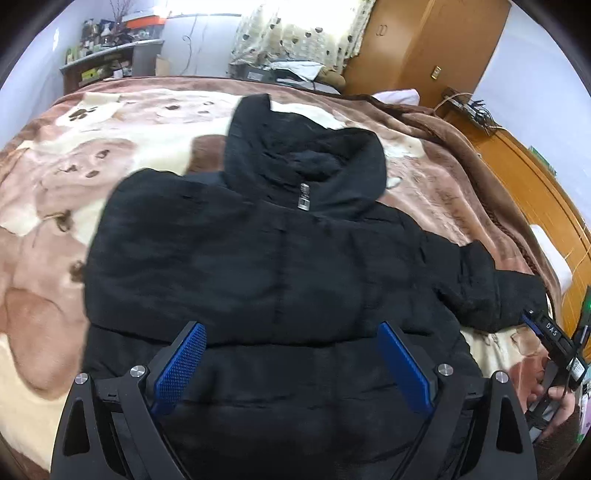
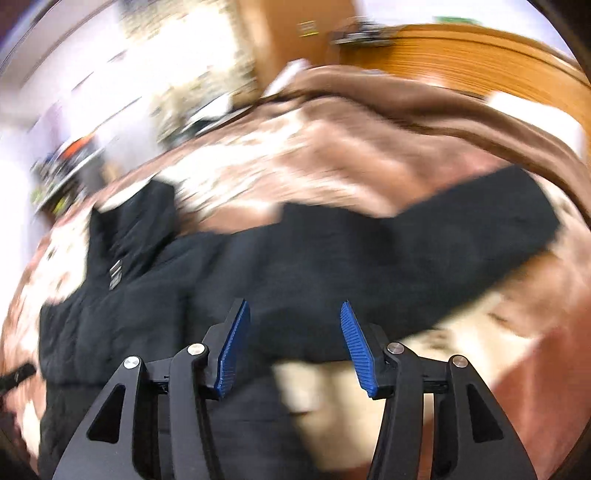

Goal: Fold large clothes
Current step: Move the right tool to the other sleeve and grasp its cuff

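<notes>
A black hooded puffer jacket (image 1: 280, 258) lies front up on the bed, hood (image 1: 306, 155) pointing away, zipper pull (image 1: 303, 196) at the collar. Its right sleeve (image 1: 491, 291) stretches out to the right. My left gripper (image 1: 291, 332) is open and empty, hovering over the jacket's lower body. In the right wrist view, blurred by motion, the jacket (image 2: 184, 288) and its sleeve (image 2: 461, 229) lie ahead. My right gripper (image 2: 293, 314) is open and empty, just above the sleeve near the armpit. It also shows in the left wrist view (image 1: 554, 336) at the sleeve's cuff.
A brown and cream bear-print blanket (image 1: 74, 192) covers the bed. A wooden headboard (image 1: 535, 177) runs along the right. A wardrobe (image 1: 424, 48), curtains (image 1: 295, 29) and a cluttered shelf (image 1: 107, 55) stand beyond the far edge.
</notes>
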